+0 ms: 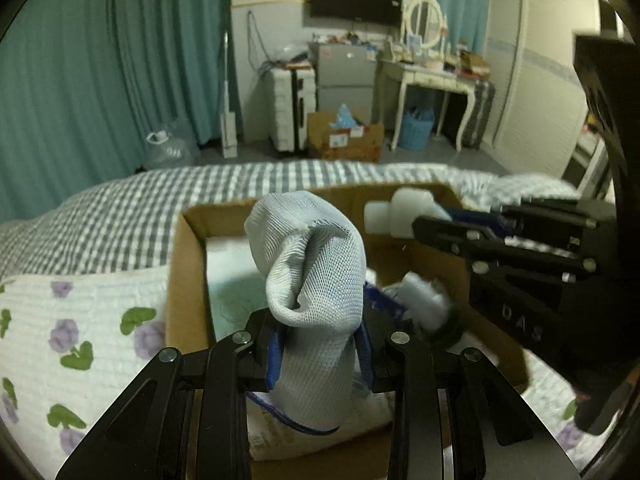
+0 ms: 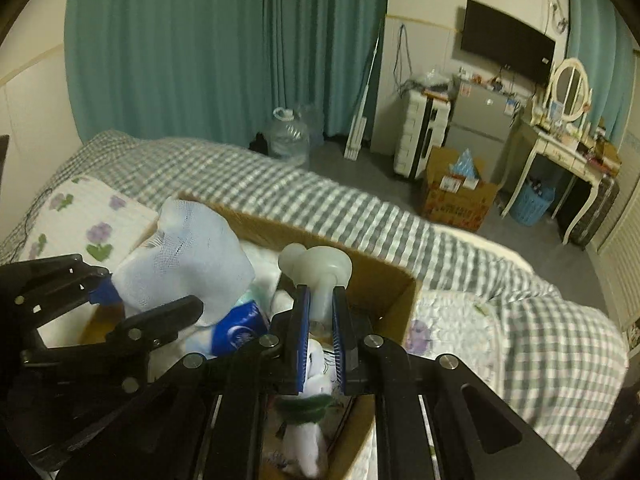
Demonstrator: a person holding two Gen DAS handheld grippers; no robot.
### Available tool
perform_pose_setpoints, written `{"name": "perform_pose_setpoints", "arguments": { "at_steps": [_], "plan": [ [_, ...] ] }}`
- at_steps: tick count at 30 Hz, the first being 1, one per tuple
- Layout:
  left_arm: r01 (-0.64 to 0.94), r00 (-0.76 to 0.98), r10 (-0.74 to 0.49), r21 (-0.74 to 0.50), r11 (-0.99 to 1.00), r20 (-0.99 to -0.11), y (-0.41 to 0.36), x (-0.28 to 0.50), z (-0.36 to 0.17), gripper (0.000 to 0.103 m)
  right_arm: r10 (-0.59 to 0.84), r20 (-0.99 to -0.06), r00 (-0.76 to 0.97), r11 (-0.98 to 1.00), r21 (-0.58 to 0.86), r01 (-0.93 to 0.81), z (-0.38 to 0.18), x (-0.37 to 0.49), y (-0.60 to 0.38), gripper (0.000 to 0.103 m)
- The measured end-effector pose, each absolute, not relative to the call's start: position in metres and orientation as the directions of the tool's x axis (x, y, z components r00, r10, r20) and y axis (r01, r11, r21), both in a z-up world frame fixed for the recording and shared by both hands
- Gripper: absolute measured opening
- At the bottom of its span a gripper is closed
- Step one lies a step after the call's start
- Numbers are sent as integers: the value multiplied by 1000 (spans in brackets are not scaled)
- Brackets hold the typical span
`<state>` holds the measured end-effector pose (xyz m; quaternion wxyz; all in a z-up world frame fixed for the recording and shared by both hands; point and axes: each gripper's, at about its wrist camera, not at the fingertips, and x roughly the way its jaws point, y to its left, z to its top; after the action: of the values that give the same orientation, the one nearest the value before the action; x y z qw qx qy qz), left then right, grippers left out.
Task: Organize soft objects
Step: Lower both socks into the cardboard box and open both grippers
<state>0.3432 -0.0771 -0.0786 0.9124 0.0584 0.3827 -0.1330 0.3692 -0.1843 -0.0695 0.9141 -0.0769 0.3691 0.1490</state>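
My left gripper is shut on a pale blue knitted sock and holds it upright over an open cardboard box on the bed. The sock also shows in the right wrist view, with the left gripper at its left. My right gripper is shut on a soft white squishy toy over the box's right side; the same toy shows in the left wrist view. Inside the box lie a white plush with a green collar and a blue-and-white packet.
The box sits on a grey checked bedspread beside a white floral quilt. Beyond the bed are teal curtains, a suitcase, a floor carton, a dressing table and a water jug.
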Motion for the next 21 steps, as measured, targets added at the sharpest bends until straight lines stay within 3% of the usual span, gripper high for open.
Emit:
{"name": "perform_pose_setpoints", "arguments": {
  "at_steps": [8, 10, 12, 15, 21],
  "plan": [
    [282, 633, -193, -9, 959, -749, -76, 345, -93, 36, 197, -707, 679, 957, -11, -289, -92, 379, -195, 25],
    [286, 627, -192, -6, 958, -755, -77, 344, -89, 44, 194, -692, 696, 959, -15, -283, -86, 374, -196, 52],
    [274, 639, -169, 16, 962, -750, -77, 339, -83, 56, 196, -673, 714, 963, -4, -269, -77, 371, -199, 61],
    [252, 678, -144, 44, 967, -721, -74, 328, -68, 70, 198, -651, 733, 969, 18, -246, -60, 362, -205, 61],
    [230, 737, -146, 42, 972, -660, -63, 298, -18, 70, 159, -622, 767, 976, -18, -217, -20, 333, -211, 61]
  ]
}}
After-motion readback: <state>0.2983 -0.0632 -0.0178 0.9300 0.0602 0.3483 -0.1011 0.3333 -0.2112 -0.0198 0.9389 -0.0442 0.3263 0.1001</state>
